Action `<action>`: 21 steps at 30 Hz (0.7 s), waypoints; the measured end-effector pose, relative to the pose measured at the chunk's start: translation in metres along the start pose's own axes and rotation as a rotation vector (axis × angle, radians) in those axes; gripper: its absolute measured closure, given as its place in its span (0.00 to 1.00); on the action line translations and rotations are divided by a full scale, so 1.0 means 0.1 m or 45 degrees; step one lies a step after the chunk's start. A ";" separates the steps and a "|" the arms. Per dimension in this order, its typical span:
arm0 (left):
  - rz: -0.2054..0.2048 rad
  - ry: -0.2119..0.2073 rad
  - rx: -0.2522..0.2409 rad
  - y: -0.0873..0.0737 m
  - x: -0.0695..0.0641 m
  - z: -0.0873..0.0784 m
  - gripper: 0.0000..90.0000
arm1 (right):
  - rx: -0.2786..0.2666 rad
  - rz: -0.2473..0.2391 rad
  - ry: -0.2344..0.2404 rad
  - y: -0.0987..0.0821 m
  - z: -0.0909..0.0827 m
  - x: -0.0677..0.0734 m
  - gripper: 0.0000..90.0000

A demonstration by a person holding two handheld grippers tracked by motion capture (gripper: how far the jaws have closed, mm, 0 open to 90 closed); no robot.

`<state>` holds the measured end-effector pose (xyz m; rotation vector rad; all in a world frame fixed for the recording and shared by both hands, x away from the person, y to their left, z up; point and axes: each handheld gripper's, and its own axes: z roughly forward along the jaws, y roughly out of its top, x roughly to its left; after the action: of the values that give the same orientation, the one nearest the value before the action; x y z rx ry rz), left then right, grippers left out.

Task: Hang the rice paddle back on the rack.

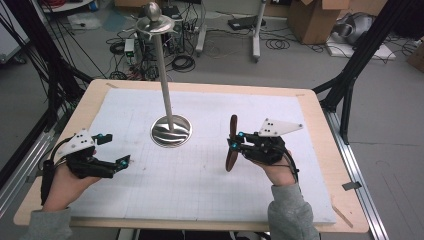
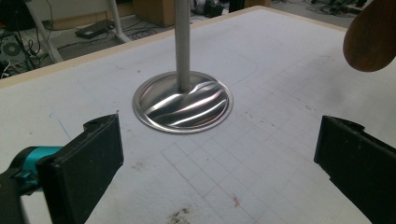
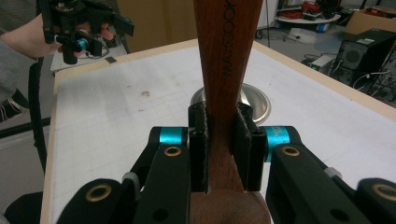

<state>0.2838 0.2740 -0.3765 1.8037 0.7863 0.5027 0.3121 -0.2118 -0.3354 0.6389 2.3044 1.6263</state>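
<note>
The dark brown wooden paddle-shaped utensil point(image 1: 231, 143) is pinched at its narrow middle by your right hand-held gripper point(image 1: 235, 140), with both black pads pressed flat against the wood, as the right gripper view point(image 3: 223, 140) makes plain. The utensil's long axis stands nearly upright, 1 rounded end above the jaws and the other hanging below them, close over the white gridded mat point(image 1: 210, 200); whether that lower end touches the mat I cannot tell. Lettering runs along the upper part of the wood in the right gripper view.

The relation your coming move turns on, as I judge it: the tall silver metal stand point(image 1: 166, 90), a thin pole rising from a round ribbed base point(image 1: 171, 131) to a small dish and ball at the top point(image 1: 154, 21), lies ahead of and to the left of your right hand-held gripper, with bare mat between. The base sits about midway between your 2 hands, but only your right hand carries anything, so it is the one to travel if the utensil belongs on the stand.

Your left hand-held gripper point(image 1: 114, 149) is spread wide and empty, low over the mat, pointing toward the base, which the left gripper view point(image 2: 182, 101) shows straight ahead between the parted jaws. The wooden-edged counter point(image 1: 320, 120) carries the mat.
</note>
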 end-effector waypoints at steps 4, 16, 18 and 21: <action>-0.005 0.007 -0.002 -0.01 0.00 -0.01 0.02 | -0.012 0.005 -0.013 0.01 -0.01 -0.02 0.86; -0.006 0.003 0.007 -0.02 0.00 0.01 0.02 | -0.083 0.028 -0.004 0.34 -0.05 -0.13 0.86; -0.010 0.001 0.007 -0.02 0.00 0.01 0.02 | -0.090 0.029 -0.006 0.39 -0.04 -0.13 0.86; -0.003 0.022 -0.007 -0.03 0.01 0.00 0.02 | -0.087 0.025 -0.003 0.44 -0.02 -0.13 0.86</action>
<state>0.2835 0.2752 -0.3789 1.7950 0.7979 0.5187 0.3315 -0.2072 -0.2941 0.6495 2.2371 1.7036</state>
